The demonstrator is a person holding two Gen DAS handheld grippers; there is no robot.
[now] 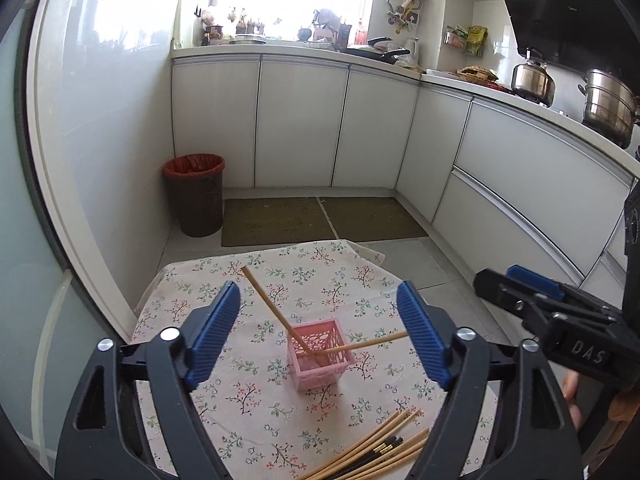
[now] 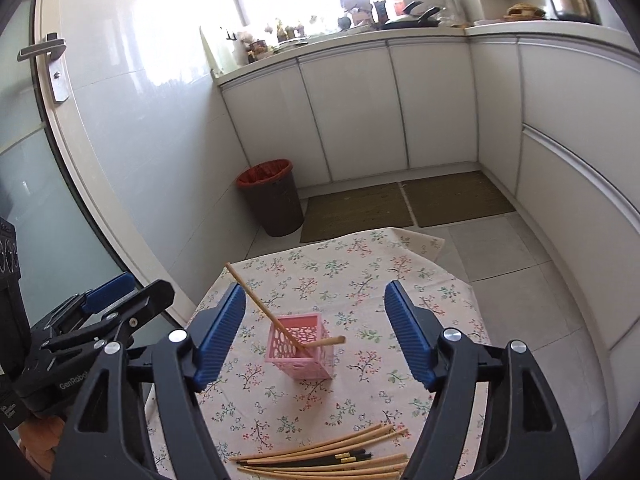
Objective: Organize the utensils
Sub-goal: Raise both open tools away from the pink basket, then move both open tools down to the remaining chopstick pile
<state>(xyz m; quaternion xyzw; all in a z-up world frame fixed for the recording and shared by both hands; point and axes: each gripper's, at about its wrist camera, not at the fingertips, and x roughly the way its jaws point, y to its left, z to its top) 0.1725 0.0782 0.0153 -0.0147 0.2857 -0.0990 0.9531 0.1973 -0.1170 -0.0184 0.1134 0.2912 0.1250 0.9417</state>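
A pink lattice holder (image 1: 322, 354) (image 2: 300, 350) stands on the flowered tablecloth (image 1: 304, 276) (image 2: 344, 264). Two wooden chopsticks lean in it, one (image 1: 272, 308) (image 2: 260, 304) slanting up to the left, the other (image 1: 360, 346) (image 2: 324, 342) tipped to the right. A pile of wooden and black chopsticks (image 1: 380, 448) (image 2: 324, 458) lies at the near edge. My left gripper (image 1: 320, 332) is open, above and short of the holder, nothing between its blue pads. My right gripper (image 2: 316, 328) is open likewise and appears at the right of the left wrist view (image 1: 532, 292).
A brown bin with a red liner (image 1: 196, 194) (image 2: 272, 196) stands on the floor by the wall. Two floor mats (image 1: 320, 220) (image 2: 404, 204) lie before white cabinets (image 1: 300, 124) (image 2: 392, 108). A glass door (image 2: 32, 160) is at the left. Pots (image 1: 568, 92) sit on the counter.
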